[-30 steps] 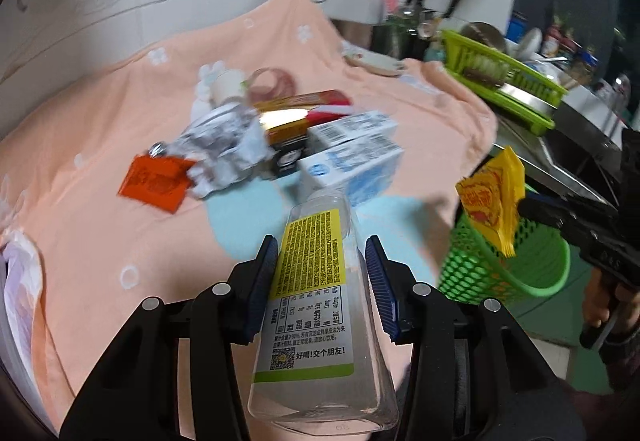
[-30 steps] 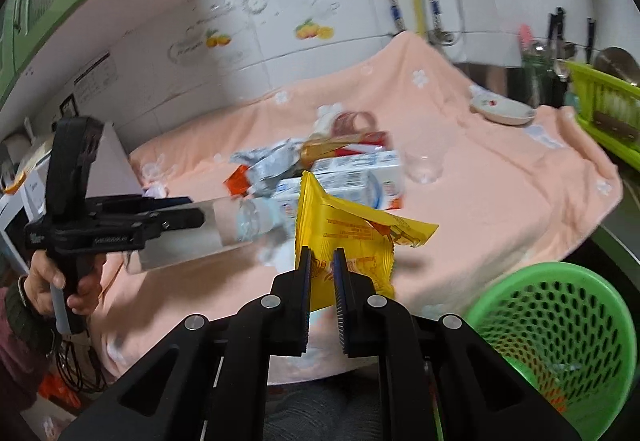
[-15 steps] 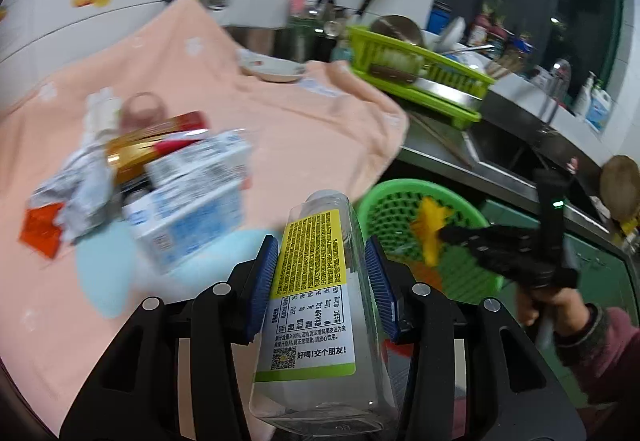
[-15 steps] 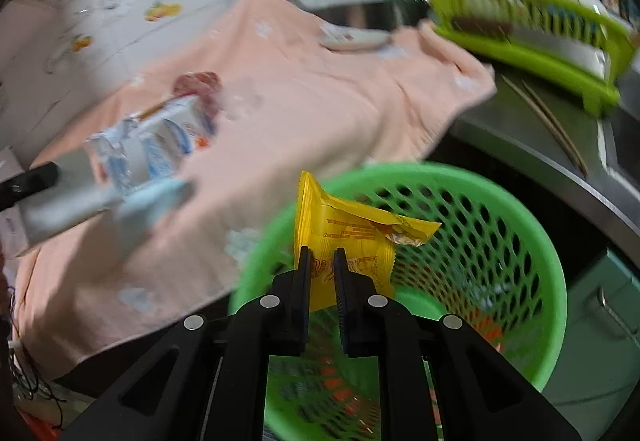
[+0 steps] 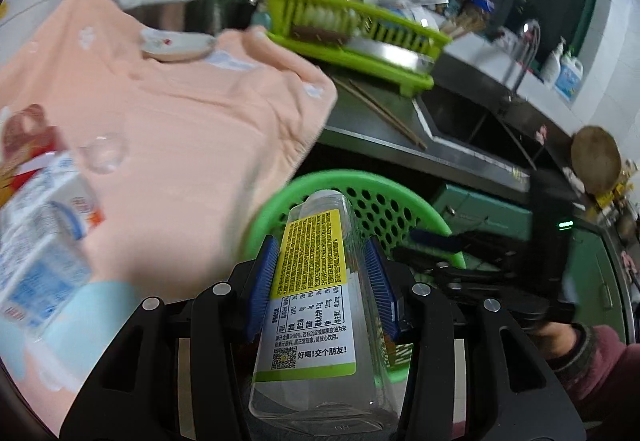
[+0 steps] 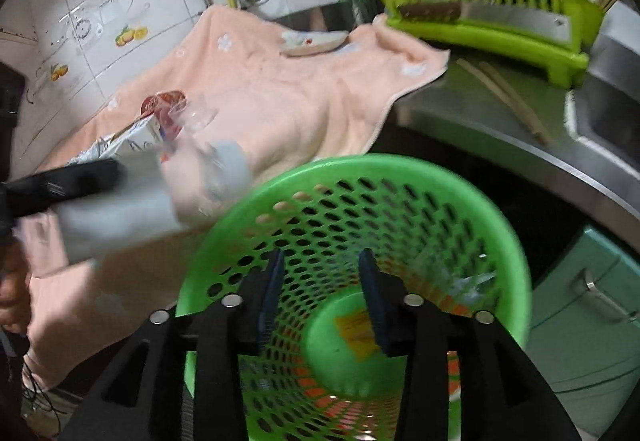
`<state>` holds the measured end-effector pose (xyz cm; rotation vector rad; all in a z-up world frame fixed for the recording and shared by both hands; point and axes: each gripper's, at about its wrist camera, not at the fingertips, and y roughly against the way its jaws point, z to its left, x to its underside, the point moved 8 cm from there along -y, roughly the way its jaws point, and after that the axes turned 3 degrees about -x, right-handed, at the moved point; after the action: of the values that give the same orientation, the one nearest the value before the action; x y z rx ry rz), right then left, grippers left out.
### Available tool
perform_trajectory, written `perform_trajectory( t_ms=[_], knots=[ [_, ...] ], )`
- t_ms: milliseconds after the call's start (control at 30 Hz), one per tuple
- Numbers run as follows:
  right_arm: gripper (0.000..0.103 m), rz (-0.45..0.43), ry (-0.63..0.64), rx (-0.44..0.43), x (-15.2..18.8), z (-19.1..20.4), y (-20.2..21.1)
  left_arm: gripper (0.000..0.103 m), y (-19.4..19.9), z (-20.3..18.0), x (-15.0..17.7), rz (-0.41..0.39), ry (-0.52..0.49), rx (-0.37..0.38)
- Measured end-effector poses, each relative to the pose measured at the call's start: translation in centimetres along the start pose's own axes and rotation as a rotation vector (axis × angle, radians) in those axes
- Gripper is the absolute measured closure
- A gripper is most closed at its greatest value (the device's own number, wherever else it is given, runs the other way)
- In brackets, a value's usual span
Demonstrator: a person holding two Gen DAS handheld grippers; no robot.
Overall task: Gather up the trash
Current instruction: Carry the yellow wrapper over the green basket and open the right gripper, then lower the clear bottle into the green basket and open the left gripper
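The left gripper [image 5: 322, 281] clamps a clear labelled bottle [image 5: 314, 305] over the green basket [image 5: 280, 201]. The right gripper [image 6: 322, 281], jaws wide, hangs above the basket, a yellow wrapper [image 6: 354, 331] inside. Beyond, a peach-towelled counter [image 5: 192, 129].

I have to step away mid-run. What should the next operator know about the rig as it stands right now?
Left gripper: shut on the clear bottle, its neck pointing at the green basket.
Right gripper: open, empty, above the basket.
Done: yellow wrapper lies in the basket bottom.
Left: drop the bottle in, then fetch the milk cartons and other trash on the pink towel.
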<state>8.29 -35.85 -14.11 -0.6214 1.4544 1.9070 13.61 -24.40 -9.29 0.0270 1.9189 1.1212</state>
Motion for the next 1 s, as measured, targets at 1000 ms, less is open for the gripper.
perform_trajectory(
  t_ms=[1000],
  knots=[
    [0.052,-0.083,-0.086,0.077,1.1,-7.2,3.6,0.057,-21.5,-3.4,7.1,0.602,-0.150,-0.153]
  ],
)
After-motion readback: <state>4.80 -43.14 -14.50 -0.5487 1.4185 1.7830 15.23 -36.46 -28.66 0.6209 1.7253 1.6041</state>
